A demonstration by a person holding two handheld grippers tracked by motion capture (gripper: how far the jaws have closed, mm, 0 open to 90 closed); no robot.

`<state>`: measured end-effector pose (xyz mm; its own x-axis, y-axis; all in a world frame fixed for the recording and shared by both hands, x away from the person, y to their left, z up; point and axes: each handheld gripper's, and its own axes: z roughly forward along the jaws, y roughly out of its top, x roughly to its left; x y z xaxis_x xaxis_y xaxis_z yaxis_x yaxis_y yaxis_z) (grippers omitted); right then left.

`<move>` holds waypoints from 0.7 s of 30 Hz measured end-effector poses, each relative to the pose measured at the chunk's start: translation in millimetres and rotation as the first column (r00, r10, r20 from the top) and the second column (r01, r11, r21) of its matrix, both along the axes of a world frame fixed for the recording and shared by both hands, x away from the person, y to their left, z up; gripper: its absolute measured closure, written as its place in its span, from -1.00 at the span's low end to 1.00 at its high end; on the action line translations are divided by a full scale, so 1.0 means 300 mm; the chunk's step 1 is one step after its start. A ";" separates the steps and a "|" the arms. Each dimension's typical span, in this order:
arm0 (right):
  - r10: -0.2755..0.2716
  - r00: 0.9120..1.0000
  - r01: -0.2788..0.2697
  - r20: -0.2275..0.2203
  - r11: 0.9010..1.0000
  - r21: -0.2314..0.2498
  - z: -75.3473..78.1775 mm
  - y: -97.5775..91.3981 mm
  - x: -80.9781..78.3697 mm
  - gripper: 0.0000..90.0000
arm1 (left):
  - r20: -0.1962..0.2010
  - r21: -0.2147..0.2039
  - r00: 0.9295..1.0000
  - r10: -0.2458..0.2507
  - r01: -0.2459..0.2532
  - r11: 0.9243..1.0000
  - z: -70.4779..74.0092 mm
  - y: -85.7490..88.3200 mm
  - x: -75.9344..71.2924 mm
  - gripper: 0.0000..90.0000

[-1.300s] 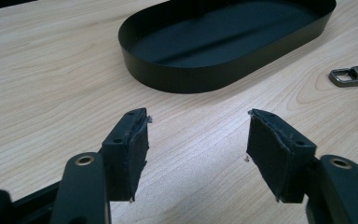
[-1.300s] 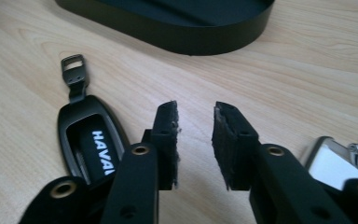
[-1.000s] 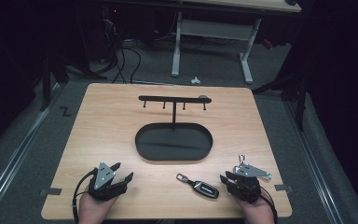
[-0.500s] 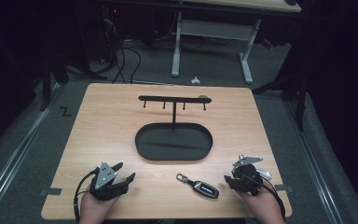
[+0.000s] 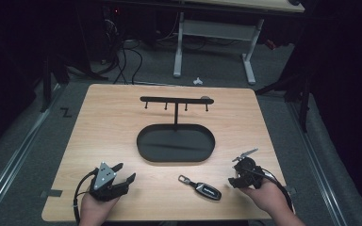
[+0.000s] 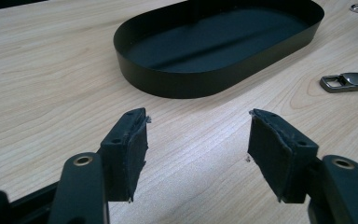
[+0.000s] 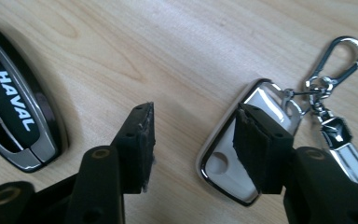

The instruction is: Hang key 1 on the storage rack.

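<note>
Near the table's right front edge, my right gripper [image 7: 193, 149] has just been opening its jaws around nothing, so its right pad may drag the white chrome-rimmed key fob [image 7: 223, 163] lying underneath, while my left gripper [image 6: 198, 154] stands spread and empty.

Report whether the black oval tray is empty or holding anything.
Empty. The black oval tray shows a bare dark floor in the left gripper view, and both key fobs, the black one and the white one, lie on the table outside it.

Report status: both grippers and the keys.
Left gripper open, idle. Right gripper just opening beside white key fob, nothing between pads. Black Haval key on table. Nothing blocking.
</note>
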<state>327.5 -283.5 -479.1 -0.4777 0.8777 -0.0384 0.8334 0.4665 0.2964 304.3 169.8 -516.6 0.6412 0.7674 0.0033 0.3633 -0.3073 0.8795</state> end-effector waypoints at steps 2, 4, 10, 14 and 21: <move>0.010 1.000 -0.011 -0.016 1.000 -0.011 0.000 0.005 0.007 0.05 | 0.001 0.001 1.000 -0.001 0.001 1.000 0.000 0.000 0.000 -0.16; 0.037 0.998 -0.038 -0.046 0.999 -0.031 0.005 0.020 0.021 0.01 | 0.001 0.000 1.000 -0.002 0.002 1.000 0.001 -0.002 -0.001 -0.16; 0.091 0.991 -0.098 -0.095 0.992 -0.077 0.020 0.052 0.037 -0.02 | -0.003 -0.009 1.000 -0.008 0.008 1.000 0.003 -0.001 0.000 -0.16; 0.140 0.980 -0.159 -0.141 0.978 -0.135 0.026 0.087 0.048 -0.06 | 0.003 -0.018 1.000 -0.010 0.010 1.000 0.009 0.000 -0.004 -0.17; 0.174 0.969 -0.202 -0.175 0.966 -0.162 0.028 0.121 0.049 -0.18 | 0.002 -0.020 1.000 -0.014 0.014 1.000 0.008 -0.001 -0.003 -0.20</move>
<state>342.3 -247.3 -470.8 -0.6459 0.7574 -0.0958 0.7551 0.6523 0.0665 303.4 169.6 -514.1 0.6517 0.7584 -0.0111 0.3579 -0.2947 0.8860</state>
